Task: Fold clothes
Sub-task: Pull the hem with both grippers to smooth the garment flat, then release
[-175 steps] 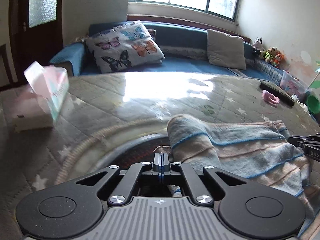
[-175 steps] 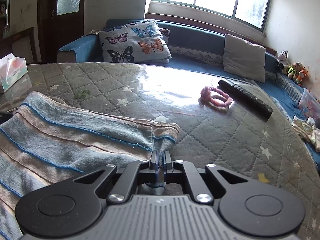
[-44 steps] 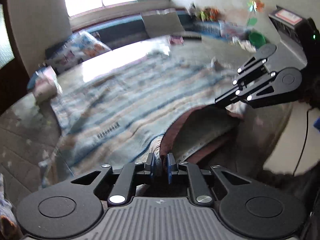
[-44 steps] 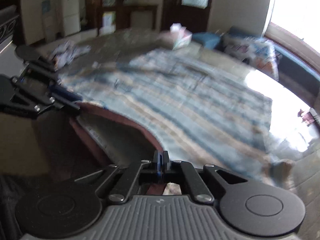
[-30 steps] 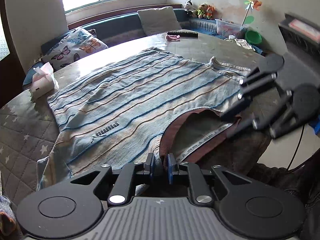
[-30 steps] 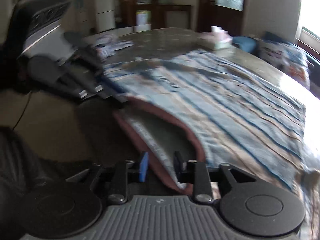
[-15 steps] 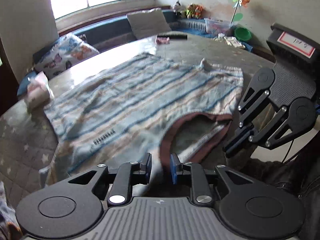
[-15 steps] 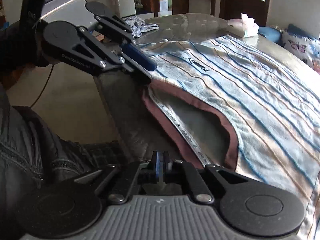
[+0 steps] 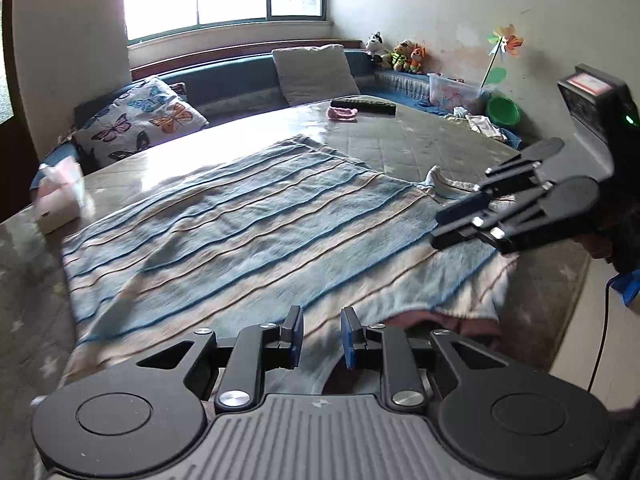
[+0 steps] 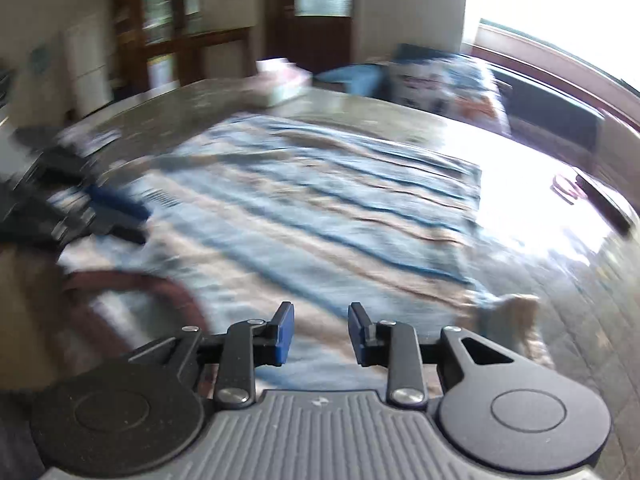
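A striped blue and beige shirt lies spread flat on the quilted table, its brown-trimmed neck edge toward me. My left gripper is open and empty just above the near edge of the shirt. My right gripper is open and empty over the shirt's near right part; that view is blurred. The right gripper also shows in the left wrist view, hovering over the shirt's right edge. The left gripper shows blurred in the right wrist view.
A tissue box stands at the table's left. A pink item and a black remote lie at the far side. A sofa with a butterfly pillow runs behind. A black device stands at right.
Both grippers let go of the shirt's neck edge and opened. The shirt now lies flat. Both grippers have lifted and shifted over it.
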